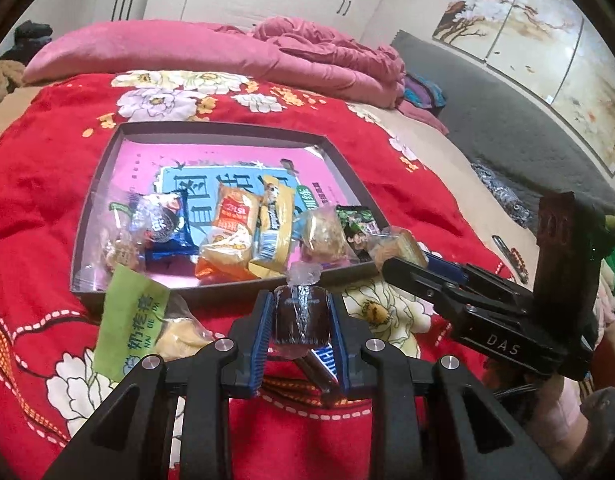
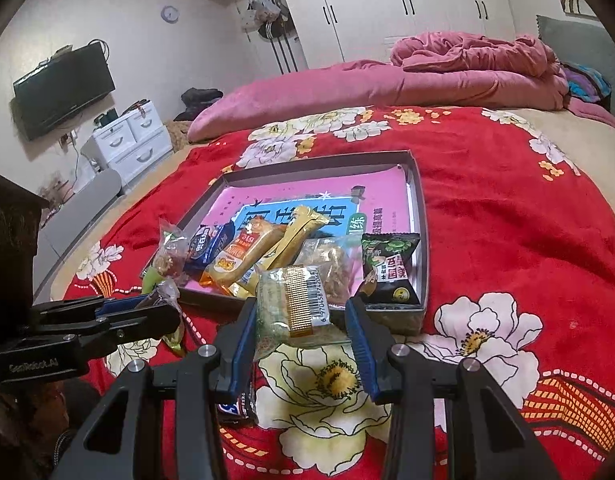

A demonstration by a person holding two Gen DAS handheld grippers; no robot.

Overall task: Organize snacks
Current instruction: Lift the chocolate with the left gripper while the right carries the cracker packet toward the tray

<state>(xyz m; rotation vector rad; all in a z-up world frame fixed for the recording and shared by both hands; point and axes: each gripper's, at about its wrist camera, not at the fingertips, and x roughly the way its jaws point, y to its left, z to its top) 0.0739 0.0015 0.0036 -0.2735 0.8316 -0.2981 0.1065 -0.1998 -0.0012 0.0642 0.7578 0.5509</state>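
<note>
Snacks fill the near end of the shallow box (image 1: pixel 339 152) just ahead of both tools on the red bedspread (image 1: pixel 39 160). The left hand-held gripper (image 1: pixel 301 316) pinches a dark wrapped cake (image 1: pixel 301 316). The right hand-held gripper (image 2: pixel 301 316) pinches a clear-wrapped pastry (image 2: pixel 291 308) before the box's front edge.

Far half of the box (image 1: pixel 223 130) bare; near half crowded with snack packets (image 1: pixel 227 232) along its front wall.
</note>
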